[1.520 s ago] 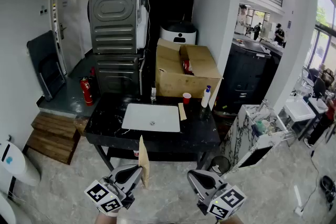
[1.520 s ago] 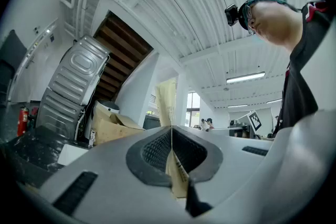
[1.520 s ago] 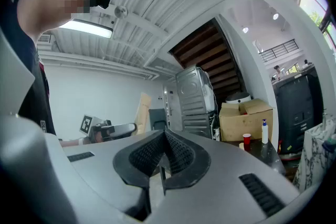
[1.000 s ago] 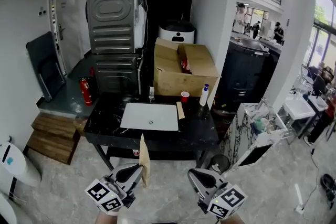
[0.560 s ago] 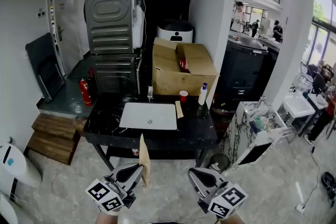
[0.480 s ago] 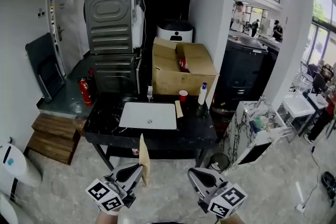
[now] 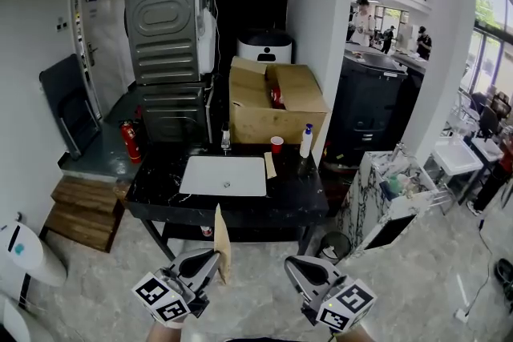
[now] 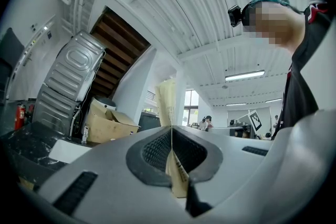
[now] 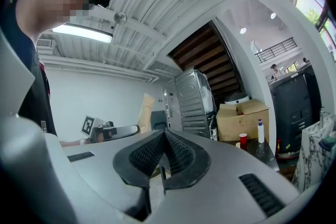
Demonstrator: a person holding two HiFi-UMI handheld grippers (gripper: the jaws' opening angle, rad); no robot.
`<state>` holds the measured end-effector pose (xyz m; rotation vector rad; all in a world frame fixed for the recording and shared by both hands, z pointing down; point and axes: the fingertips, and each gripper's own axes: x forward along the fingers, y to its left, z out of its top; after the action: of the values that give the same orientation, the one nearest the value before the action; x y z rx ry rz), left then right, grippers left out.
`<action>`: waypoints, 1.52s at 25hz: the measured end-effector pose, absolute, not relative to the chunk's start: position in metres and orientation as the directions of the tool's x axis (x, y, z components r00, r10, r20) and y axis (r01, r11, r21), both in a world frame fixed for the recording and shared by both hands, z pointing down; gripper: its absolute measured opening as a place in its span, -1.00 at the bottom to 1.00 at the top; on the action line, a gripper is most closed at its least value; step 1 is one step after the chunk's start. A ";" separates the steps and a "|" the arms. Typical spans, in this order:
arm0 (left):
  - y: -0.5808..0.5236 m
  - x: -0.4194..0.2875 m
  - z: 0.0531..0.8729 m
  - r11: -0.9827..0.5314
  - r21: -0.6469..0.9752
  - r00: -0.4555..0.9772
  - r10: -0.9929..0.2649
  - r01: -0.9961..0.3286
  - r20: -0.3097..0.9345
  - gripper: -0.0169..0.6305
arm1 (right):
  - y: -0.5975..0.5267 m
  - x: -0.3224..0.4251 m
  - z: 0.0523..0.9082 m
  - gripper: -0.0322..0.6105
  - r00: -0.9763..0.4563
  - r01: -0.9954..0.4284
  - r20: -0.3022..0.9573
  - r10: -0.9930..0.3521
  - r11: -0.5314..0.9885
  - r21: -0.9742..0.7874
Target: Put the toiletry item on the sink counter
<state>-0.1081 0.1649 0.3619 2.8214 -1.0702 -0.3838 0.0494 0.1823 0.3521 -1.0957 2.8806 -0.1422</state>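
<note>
Packet [image 7: 220, 240] is clamped upright in the left tongs [image 7: 213, 256], well short of the sink [image 7: 224, 176]. The right tongs [image 7: 290, 262] are closed on nothing. This looks like the carry step: next, approach and lay it on the tabletop [image 7: 292, 196] beside the sink.

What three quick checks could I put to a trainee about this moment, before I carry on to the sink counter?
1. True or false: the right gripper has its jaws clamped on the tan paper packet.
2. Which thing stands on the black counter, just right of the white sink?
A. a red cup
B. a green kettle
C. a stack of plates
3. Fill in: the packet stands upright, pinched between the jaws of the ____ gripper.

Key: 1. False, those jaws are together with nothing between them. 2. A. 3. Left: the left gripper holds it.
</note>
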 end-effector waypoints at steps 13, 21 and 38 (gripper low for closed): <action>0.174 -0.050 0.371 -0.742 0.166 0.721 -0.670 -0.649 -0.176 -0.90 | 0.188 0.108 0.364 -0.79 -0.750 -0.650 -0.037 -0.661 0.746 -0.145; 0.152 -0.039 0.382 -0.737 0.191 0.724 -0.674 -0.648 -0.147 -0.90 | 0.168 0.122 0.381 -0.79 -0.747 -0.648 -0.028 -0.664 0.737 -0.192; -0.070 -0.088 0.384 -0.771 0.218 0.745 -0.636 -0.598 -0.203 -0.90 | -0.048 0.071 0.364 -0.79 -0.712 -0.696 0.000 -0.702 0.706 -0.131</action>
<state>-0.0878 -0.0702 0.3836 2.8032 -0.9965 -0.4022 0.0711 -0.0482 0.3637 -1.1715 2.8553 -0.1876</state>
